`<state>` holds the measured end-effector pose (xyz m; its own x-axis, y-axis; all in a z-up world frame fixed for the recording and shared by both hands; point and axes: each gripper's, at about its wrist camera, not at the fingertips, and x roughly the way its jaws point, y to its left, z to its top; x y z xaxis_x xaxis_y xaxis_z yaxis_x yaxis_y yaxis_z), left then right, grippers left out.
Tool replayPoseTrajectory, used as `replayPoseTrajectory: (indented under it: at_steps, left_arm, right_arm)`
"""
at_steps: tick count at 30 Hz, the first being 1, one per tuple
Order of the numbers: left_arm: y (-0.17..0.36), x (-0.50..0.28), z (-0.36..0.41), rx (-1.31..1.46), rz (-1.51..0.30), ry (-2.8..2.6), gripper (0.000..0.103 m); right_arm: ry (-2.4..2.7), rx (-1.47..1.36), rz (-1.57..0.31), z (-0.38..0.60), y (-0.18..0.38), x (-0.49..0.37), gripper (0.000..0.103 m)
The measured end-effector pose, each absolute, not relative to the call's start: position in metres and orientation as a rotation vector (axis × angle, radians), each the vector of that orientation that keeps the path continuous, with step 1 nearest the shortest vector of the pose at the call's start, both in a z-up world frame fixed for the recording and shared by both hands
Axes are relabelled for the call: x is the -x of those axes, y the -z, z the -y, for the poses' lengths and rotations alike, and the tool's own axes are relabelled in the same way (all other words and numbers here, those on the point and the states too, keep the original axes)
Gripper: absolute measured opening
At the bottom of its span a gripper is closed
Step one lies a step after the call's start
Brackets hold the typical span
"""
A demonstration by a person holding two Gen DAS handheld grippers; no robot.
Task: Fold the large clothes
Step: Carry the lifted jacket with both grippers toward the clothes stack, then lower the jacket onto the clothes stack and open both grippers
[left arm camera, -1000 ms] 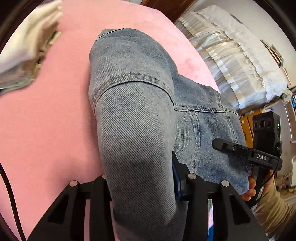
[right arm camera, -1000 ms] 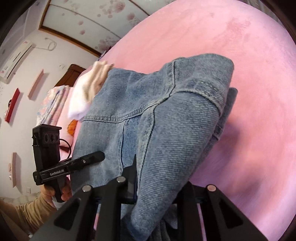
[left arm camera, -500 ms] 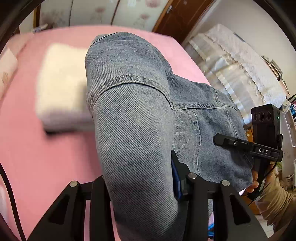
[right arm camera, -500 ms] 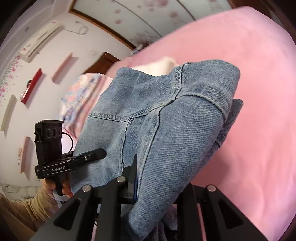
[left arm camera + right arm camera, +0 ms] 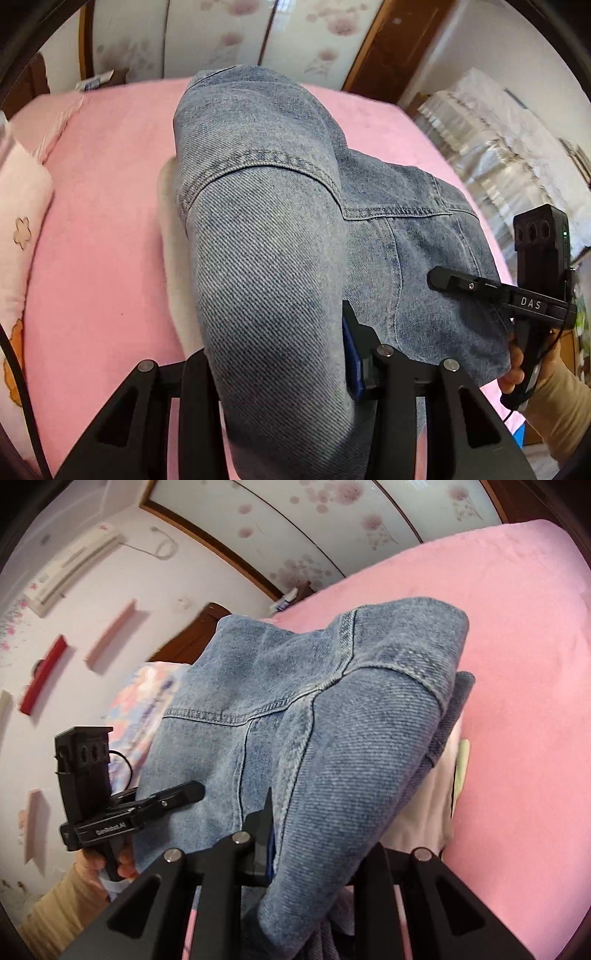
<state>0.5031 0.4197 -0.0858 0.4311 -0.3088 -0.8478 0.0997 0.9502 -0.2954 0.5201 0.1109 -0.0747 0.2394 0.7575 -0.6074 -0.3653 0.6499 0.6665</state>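
A folded blue denim garment [image 5: 273, 236] hangs between both grippers above the pink bed [image 5: 103, 221]. My left gripper [image 5: 277, 354] is shut on one folded end, and the cloth bulges over its fingers. My right gripper [image 5: 314, 834] is shut on the other end of the denim garment [image 5: 295, 709]. The right gripper also shows in the left wrist view [image 5: 443, 277], pressed against the denim at the right. The left gripper shows in the right wrist view [image 5: 192, 792] at the left edge of the cloth.
A white folded pile [image 5: 173, 266] lies on the bed just under the denim; it also shows in the right wrist view [image 5: 424, 805]. A pale pillow [image 5: 18, 221] lies at the left edge. A wardrobe and curtains stand beyond the bed.
Both grippers have lifted and carried the denim towards the far side of the bed. The white pile has slid from the open left under the denim.
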Motion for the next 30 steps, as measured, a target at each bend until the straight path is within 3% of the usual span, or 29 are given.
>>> replayPoseTrajectory:
  at_steps: [2, 5, 7, 12, 17, 18, 20, 22, 23, 26, 30]
  left_arm:
    - [0.107, -0.512, -0.428, 0.211, -1.122, 0.242, 0.045]
    - [0.126, -0.516, -0.434, 0.206, -1.104, 0.217, 0.063]
    - [0.132, -0.517, -0.437, 0.192, -1.098, 0.185, 0.085]
    - [0.12, -0.509, -0.444, 0.173, -1.074, 0.138, 0.087]
    - [0.069, -0.483, -0.444, 0.169, -0.94, 0.071, 0.087]
    - [0.061, -0.476, -0.442, 0.164, -0.924, 0.063, 0.085]
    - [0.042, -0.467, -0.432, 0.156, -0.9, 0.07, 0.066]
    - [0.034, -0.463, -0.419, 0.144, -0.933, 0.114, 0.022]
    - [0.032, -0.461, -0.411, 0.135, -0.945, 0.134, 0.016]
    - [0.033, -0.45, -0.384, 0.132, -0.956, 0.191, 0.014]
    - [0.055, -0.445, -0.357, 0.056, -1.002, 0.205, 0.014]
  right_arm:
    - [-0.757, -0.395, -1.121, -0.119, 0.098, -0.531, 0.021]
    - [-0.68, -0.365, -1.186, -0.119, 0.131, -0.537, 0.03]
    - [-0.665, -0.37, -1.174, -0.12, 0.133, -0.538, 0.032]
    - [-0.62, -0.245, -1.176, -0.136, 0.11, -0.534, 0.038]
    - [-0.541, -0.148, -1.091, -0.112, 0.074, -0.512, 0.038]
    - [-0.529, -0.126, -1.048, -0.108, 0.065, -0.504, 0.038]
    - [-0.521, -0.078, -0.977, -0.108, 0.047, -0.49, 0.038]
    - [-0.526, -0.024, -0.93, -0.11, 0.036, -0.474, 0.038]
    - [-0.533, -0.012, -0.913, -0.114, 0.033, -0.469, 0.037]
    - [-0.56, 0.018, -0.876, -0.125, 0.03, -0.45, 0.013]
    - [-0.583, 0.028, -0.879, -0.137, 0.043, -0.436, 0.012]
